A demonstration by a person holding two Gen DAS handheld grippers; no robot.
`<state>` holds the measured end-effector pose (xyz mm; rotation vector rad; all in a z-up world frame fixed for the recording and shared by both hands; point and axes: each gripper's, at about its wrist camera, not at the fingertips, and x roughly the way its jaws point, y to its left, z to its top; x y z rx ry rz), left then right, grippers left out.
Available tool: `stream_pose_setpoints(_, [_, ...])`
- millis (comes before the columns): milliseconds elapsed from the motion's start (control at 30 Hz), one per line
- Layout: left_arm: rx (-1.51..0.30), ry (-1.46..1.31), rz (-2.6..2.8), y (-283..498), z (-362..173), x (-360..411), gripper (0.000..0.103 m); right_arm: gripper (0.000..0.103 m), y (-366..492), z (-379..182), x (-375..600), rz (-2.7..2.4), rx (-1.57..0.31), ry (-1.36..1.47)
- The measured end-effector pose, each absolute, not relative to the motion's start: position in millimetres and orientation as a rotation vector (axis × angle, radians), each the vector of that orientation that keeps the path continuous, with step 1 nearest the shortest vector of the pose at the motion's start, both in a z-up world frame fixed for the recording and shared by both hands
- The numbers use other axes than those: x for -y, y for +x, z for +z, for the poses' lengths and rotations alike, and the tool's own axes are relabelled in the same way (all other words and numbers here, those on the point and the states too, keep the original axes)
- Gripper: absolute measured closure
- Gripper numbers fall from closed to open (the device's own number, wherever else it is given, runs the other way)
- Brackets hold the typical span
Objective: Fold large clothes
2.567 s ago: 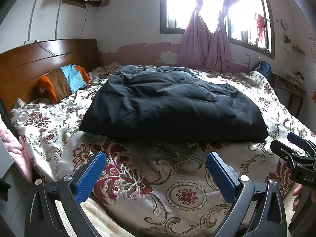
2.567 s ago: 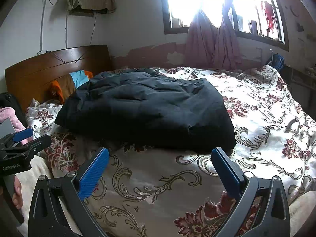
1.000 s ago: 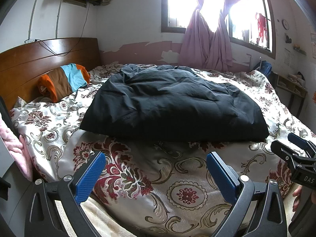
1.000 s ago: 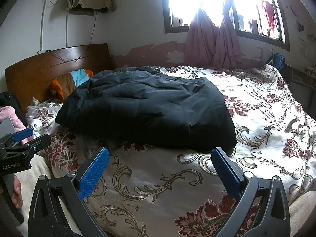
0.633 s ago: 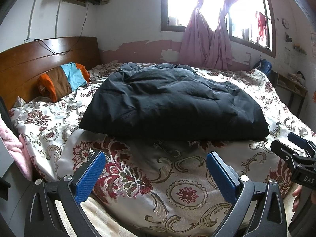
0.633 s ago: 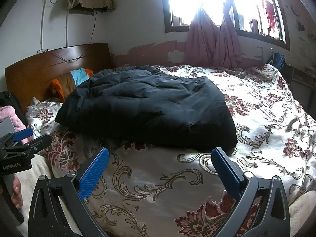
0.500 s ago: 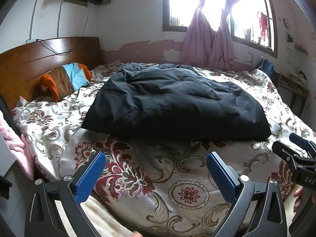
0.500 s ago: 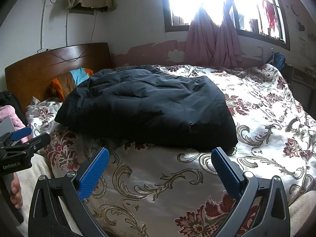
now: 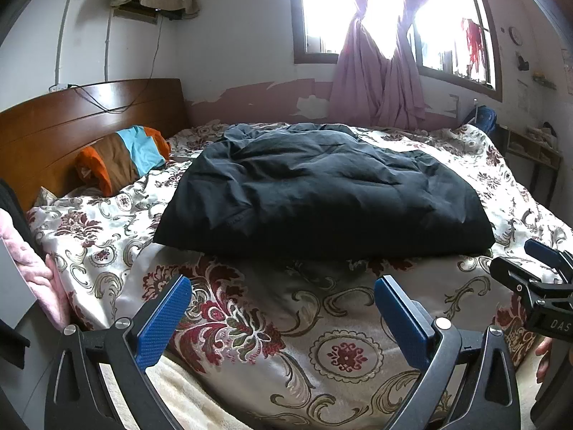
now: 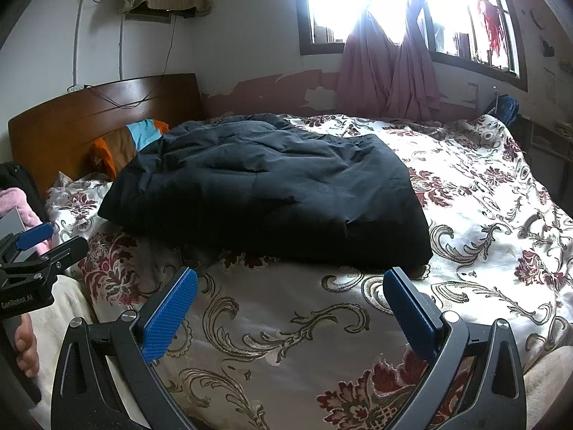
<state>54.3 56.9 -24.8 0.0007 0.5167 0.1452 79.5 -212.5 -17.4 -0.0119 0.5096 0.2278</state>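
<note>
Lying folded at the centre of the bed (image 9: 250, 326), the dark padded garment (image 9: 322, 193) sits on the floral bedspread (image 10: 483, 215), well apart from both grippers. Its far edge at 12 o'clock bunches up; collar and sleeves cannot be made out. Left gripper (image 9: 283, 308): jaws spread wide, nothing between the blue pads, hovering over the near bed edge. Right gripper (image 10: 290, 301): likewise wide open, empty. In the left wrist view the right gripper enters at 3 o'clock, cut off by the frame, with partial lettering "DAS". In the right wrist view the left gripper shows at 9 o'clock, labelled "GenRobot.AI"; fingers of a hand (image 10: 25, 347) are partly hidden behind its handle. The orange, brown and blue pillow (image 9: 121, 157) lies at 10 o'clock by the wooden headboard (image 9: 71, 122). Window (image 10: 394, 3) glare washes out detail outside.
</note>
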Motion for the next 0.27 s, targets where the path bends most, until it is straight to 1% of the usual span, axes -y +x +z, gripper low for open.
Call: stream_pose_setpoints(267, [-0.517, 0.001, 0.151, 53.8, -25.1, -57.4, 0.000, 0.001, 79.4, -17.2, 213.4, 0.227, -0.514, -0.012])
